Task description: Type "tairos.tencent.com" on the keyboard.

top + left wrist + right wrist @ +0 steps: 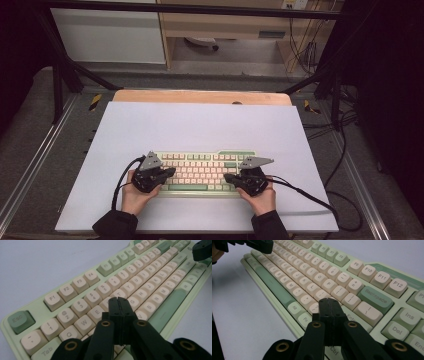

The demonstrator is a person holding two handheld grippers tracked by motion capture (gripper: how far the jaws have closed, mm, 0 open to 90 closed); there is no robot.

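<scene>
Lying flat on the near half of a pale mat (200, 125), the keyboard (202, 175) runs its long axis left to right across the table, parallel to the mat's near edge. Its green space bar row faces the person and its function row faces away. The case is light green, with cream keys and darker green accents such as Esc (20, 320) and Backspace (375, 299).

Both ends of the keyboard are partly covered in the high view. The left gripper (167, 173) sits over the left end, with its jaws pressed together and nothing between them; in the left gripper view the joined tips (119, 300) hang low over the letter keys near E and T, though whether they touch a key cannot be told. The right gripper (229, 178) sits over the right end, likewise clenched and empty; in the right gripper view its tips (327, 300) hover near the keys left of Enter, contact again unclear.

Beyond the keyboard, bare mat stretches wide toward the far edge, and narrower strips lie open to its left and right. Only a slim band of mat separates the keyboard from the near edge, where the person's hands and dark sleeves come in. A wooden table edge (200, 96) shows past the mat's far side. Black frame bars (60, 75) stand at the sides, and cables (320, 200) trail off the right.
</scene>
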